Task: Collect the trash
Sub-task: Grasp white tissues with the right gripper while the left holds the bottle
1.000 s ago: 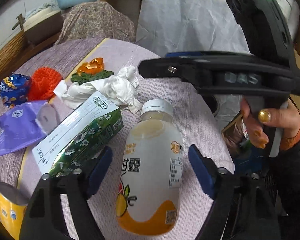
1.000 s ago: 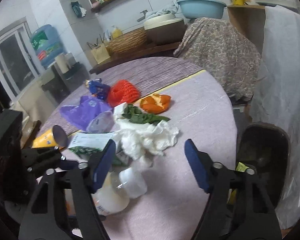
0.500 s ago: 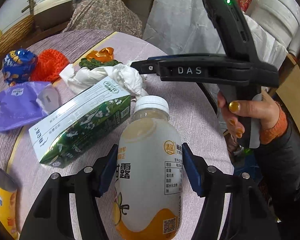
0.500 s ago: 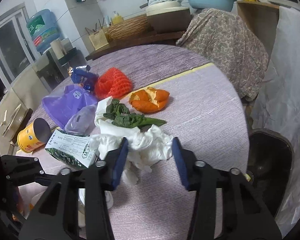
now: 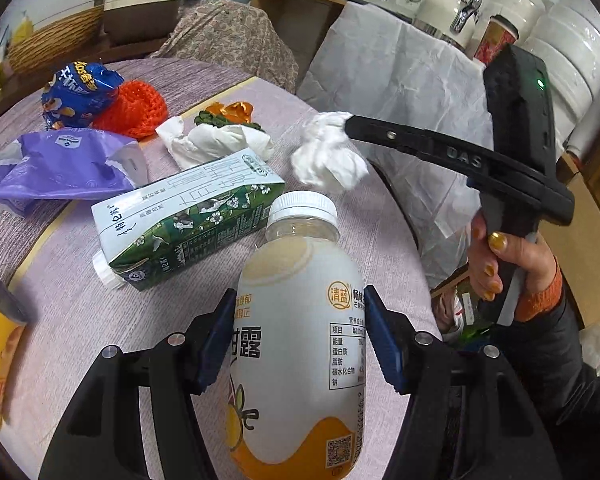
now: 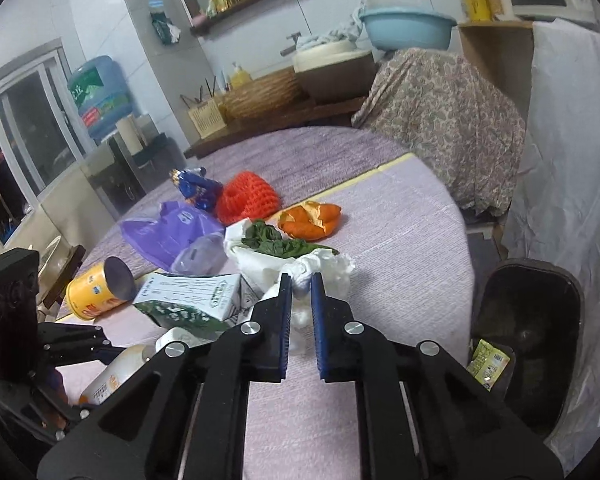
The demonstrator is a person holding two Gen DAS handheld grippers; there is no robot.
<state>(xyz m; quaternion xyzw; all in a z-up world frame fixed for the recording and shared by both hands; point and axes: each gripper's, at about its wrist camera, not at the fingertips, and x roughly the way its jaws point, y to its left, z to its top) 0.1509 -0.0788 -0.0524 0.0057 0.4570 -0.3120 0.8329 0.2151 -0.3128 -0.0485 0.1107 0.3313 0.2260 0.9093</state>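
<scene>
My left gripper [image 5: 298, 336] is shut on a white and orange drink bottle [image 5: 300, 344] lying on the purple tablecloth. My right gripper [image 6: 301, 292] is shut on a crumpled white tissue [image 6: 320, 270] and holds it just above the cloth; the tissue also shows in the left wrist view [image 5: 328, 156]. A green and white carton [image 5: 188, 216] lies left of the bottle. More white tissue [image 5: 220, 142] lies behind the carton.
A purple bag [image 5: 60, 166], blue snack wrapper [image 5: 78, 94], orange net [image 5: 134, 110], orange peel [image 6: 310, 220], green leaves [image 6: 278, 242] and a yellow can [image 6: 98, 290] lie on the table. A dark bin [image 6: 528, 344] stands off the table's right edge.
My left gripper closed on the bottle. My right gripper moved in over the tissue pile, closed on a piece of tissue and lifted it away from the rest.
</scene>
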